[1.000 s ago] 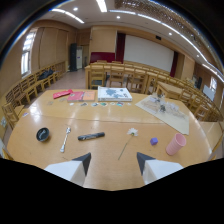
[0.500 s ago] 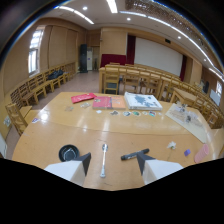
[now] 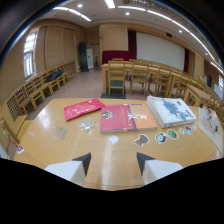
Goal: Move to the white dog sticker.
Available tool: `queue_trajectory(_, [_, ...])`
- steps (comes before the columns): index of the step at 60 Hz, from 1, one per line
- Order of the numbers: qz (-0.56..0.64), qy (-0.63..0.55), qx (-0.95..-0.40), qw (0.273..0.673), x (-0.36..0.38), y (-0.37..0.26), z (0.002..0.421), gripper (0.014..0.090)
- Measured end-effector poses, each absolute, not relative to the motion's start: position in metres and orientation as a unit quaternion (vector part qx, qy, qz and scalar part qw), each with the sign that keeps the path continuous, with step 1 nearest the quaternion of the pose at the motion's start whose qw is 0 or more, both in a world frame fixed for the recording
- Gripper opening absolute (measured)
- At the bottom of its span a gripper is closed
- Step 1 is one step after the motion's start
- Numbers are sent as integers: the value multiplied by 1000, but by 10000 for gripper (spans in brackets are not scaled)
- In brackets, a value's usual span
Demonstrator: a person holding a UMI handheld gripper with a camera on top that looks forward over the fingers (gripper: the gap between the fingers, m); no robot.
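Observation:
My gripper (image 3: 114, 159) is open over the wooden table (image 3: 45, 150), with nothing between its fingers. Just ahead of the gap lies a small white sticker (image 3: 114, 140); its shape is too small to tell. A pale whitish sticker (image 3: 87, 125) sits ahead of the left finger, and a grey-dark one (image 3: 141, 140) ahead of the right finger. Beyond that, a row of small round stickers (image 3: 172, 134) runs to the right. A faint sticker (image 3: 60, 132) lies farther left.
Beyond the stickers lie a red folder (image 3: 83, 108), a red and orange book (image 3: 127, 117) and a white book (image 3: 171, 111). Wooden chairs and tables (image 3: 120, 75) stand behind the table, with more chairs (image 3: 30, 95) along the left.
The gripper has moved forward across the table. The pen, the marker and the black round object have dropped out of view. The books and stickers are now much closer.

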State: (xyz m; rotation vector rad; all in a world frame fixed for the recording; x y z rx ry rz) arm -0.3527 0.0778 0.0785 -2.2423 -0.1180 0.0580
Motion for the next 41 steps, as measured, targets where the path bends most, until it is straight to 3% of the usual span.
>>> queue_trajectory(13, [23, -36, -908, 416, -363, 125, 41, 863])
queue_trajectory(41, [20, -35, -913, 406, -361, 132, 29, 861])
